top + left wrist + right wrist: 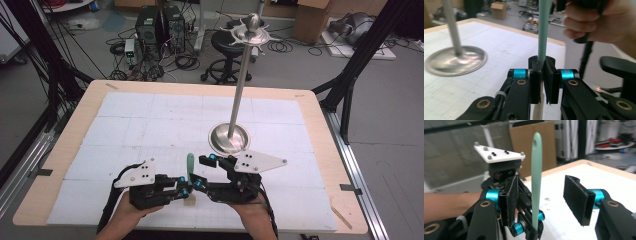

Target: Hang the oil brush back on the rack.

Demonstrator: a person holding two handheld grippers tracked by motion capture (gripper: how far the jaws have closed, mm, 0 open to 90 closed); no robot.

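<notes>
The left tongs [186, 191] pinch the green stick [190, 161] near its lower end, upright above the table [310, 107] – the right tongs [544, 200] stand spread around it, not touching

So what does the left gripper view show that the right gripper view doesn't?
Left gripper view alone: the left claw shut on the green utensil handle, with the steel stand's round base and pole on the white mat, plus the other hand. Right gripper view alone: the right claw open, pads clear of the handle, its hole-tipped end upright, the left gripper's white three-cornered plate behind. Both share the handle and the table.
</notes>
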